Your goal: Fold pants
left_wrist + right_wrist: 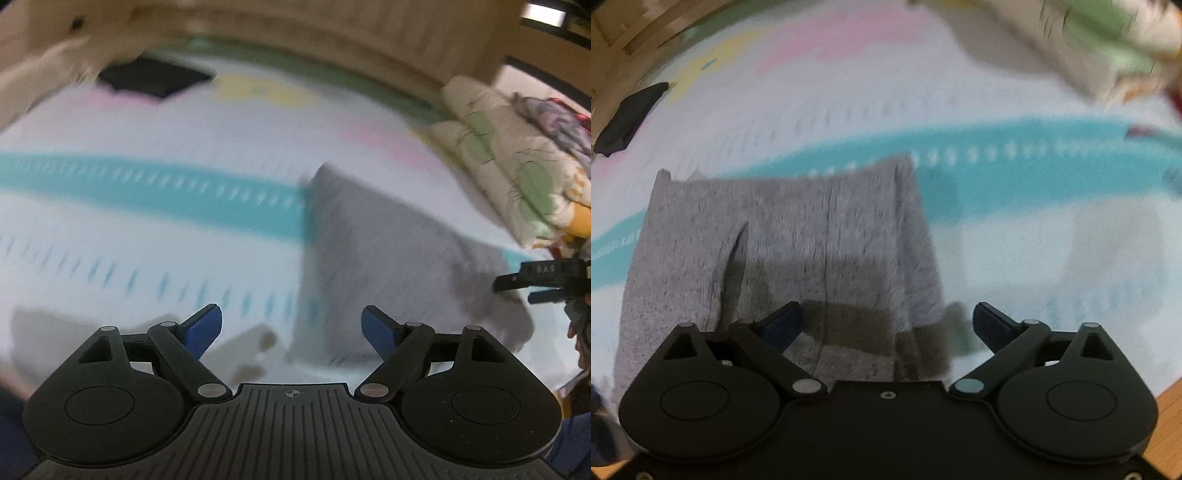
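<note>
Left wrist view: left tool (291,326) open, blue pads spread, nothing between them. Grey pants (399,254) lie ahead and to its right on the patterned bed cover (147,122), long axis running away from the tool toward upper left. Right tool (532,286) shows at the far right edge, just beside the pants' near corner. Dark folded item (155,79) well apart, far ahead-left. Stacked quilts (517,162) far right. Heavy blur.

Right wrist view: right tool (886,325) open and empty. Pants (783,251) directly ahead and under its left finger, spreading leftward; a dark slit, possibly the leg split, runs away from the tool. Right hand is nearer; the near hem looks the likely grasp.
</note>
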`<act>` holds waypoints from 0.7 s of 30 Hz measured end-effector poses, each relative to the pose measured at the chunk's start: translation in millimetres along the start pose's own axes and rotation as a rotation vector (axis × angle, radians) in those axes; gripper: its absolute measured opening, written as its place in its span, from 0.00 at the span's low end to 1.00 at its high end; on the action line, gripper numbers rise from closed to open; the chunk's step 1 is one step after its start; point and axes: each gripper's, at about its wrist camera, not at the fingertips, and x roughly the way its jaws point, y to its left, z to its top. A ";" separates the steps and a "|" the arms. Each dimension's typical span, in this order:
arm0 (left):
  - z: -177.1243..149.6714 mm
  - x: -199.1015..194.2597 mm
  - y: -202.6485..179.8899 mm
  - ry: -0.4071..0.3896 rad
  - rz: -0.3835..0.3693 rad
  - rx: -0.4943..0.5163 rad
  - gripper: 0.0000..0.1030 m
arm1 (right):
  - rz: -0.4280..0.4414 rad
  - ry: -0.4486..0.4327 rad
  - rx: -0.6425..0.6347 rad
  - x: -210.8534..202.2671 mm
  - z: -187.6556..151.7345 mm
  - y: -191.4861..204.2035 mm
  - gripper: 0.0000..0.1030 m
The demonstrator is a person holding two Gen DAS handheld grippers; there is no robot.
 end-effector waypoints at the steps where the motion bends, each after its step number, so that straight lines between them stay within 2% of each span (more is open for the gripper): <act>1: 6.4 2.8 -6.8 -0.011 -0.012 0.028 0.80 | -0.022 -0.044 -0.031 -8.8 -1.6 4.8 0.95; 3: 15.8 12.0 -21.8 -0.018 -0.045 0.080 0.80 | -0.025 -0.124 -0.091 -25.6 -7.1 15.5 0.95; 5: 17.7 23.3 -36.4 -0.011 -0.059 0.137 0.80 | 0.045 -0.179 -0.158 -40.2 -16.6 28.5 0.95; 7: 12.3 39.2 -49.1 0.027 -0.065 0.212 0.80 | 0.112 -0.194 -0.228 -47.1 -27.4 41.0 0.96; 9: 0.0 56.7 -56.1 0.080 -0.049 0.273 0.80 | 0.123 -0.172 -0.299 -44.7 -39.2 52.1 0.96; 11: -13.1 68.3 -53.1 0.127 -0.056 0.289 0.82 | 0.087 -0.100 -0.359 -31.5 -50.2 57.6 0.96; 14: -18.9 71.2 -39.2 0.151 -0.103 0.215 0.83 | 0.041 0.004 -0.400 -9.4 -61.3 58.9 0.98; 19: -15.0 70.1 -36.1 0.154 -0.118 0.233 0.84 | 0.076 0.020 -0.390 -13.3 -59.3 47.6 0.99; 21: -17.3 68.5 -37.4 0.147 -0.116 0.230 0.84 | 0.126 -0.003 -0.330 -22.8 -48.5 39.4 0.99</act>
